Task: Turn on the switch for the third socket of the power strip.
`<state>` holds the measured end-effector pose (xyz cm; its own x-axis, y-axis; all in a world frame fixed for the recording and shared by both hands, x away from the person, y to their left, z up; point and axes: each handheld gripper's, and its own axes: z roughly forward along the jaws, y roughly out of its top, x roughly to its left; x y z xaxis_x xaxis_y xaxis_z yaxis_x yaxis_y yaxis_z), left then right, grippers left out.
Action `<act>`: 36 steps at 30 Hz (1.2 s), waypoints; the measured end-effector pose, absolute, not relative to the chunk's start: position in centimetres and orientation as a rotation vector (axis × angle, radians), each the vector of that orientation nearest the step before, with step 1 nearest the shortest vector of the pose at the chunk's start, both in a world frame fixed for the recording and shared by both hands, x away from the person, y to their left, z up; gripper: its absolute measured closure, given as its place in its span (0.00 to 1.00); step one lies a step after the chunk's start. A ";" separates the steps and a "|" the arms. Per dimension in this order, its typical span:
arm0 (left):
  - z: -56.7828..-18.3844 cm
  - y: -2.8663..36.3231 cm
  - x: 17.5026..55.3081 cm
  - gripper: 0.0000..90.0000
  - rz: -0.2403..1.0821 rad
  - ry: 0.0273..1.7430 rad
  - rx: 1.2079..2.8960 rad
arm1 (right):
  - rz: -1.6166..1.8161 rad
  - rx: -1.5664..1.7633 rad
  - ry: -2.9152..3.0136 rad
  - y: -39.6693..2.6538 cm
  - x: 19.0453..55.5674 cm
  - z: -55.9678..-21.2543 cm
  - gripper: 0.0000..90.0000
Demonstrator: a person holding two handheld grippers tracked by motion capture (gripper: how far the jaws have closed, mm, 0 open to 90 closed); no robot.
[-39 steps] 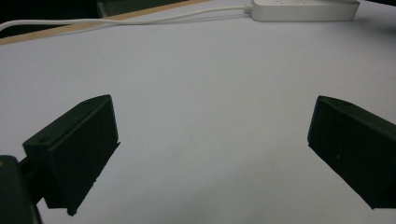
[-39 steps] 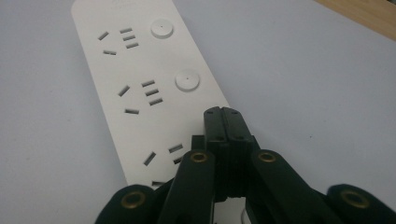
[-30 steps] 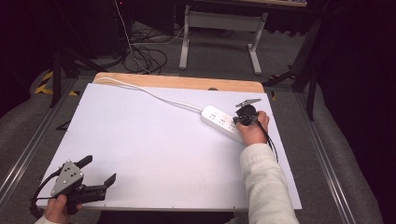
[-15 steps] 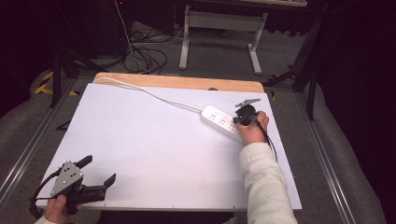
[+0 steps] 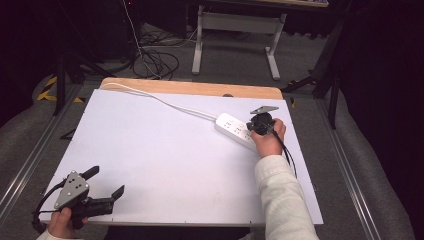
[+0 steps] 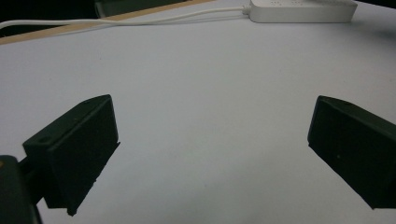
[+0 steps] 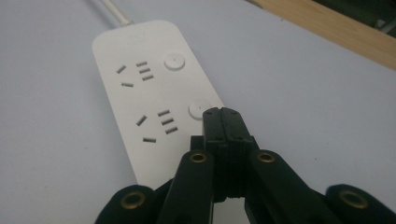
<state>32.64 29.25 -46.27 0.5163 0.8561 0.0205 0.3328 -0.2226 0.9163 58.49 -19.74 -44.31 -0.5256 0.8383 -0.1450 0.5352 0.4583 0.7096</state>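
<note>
A white power strip (image 5: 235,130) lies on the white board (image 5: 165,155) toward its right side, its white cord (image 5: 165,102) running off to the far left corner. My right gripper (image 5: 256,127) is over the strip's near end, jaws shut with nothing between them. In the right gripper view the joined tips of this gripper (image 7: 223,111) sit at the edge of the strip's second round button (image 7: 198,109); the power strip (image 7: 140,93) shows two socket groups and another round button (image 7: 174,61). My left gripper (image 5: 107,182) rests at the board's near left corner, open and empty, and the left gripper (image 6: 210,140) frames bare board.
The wooden table edge (image 5: 200,89) shows beyond the board. Behind it on the floor are tangled cables (image 5: 150,60) and a white desk frame (image 5: 235,25). Black stand legs (image 5: 325,75) rise at the right. The power strip (image 6: 303,10) appears far off in the left gripper view.
</note>
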 end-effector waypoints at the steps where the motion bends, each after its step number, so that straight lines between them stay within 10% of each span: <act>1: -46.3 29.2 32.6 0.02 0.676 0.993 1.792 | 0.852 1.139 2.223 -19.6 58.3 -43.9 1.00; 31: -46.3 29.1 32.7 0.02 0.682 0.991 1.798 | 1.054 1.075 2.121 -20.9 54.9 -38.2 0.99; 36: -46.2 29.1 32.7 0.03 0.685 0.991 1.797 | 1.054 1.058 2.140 -20.6 53.8 -37.7 0.86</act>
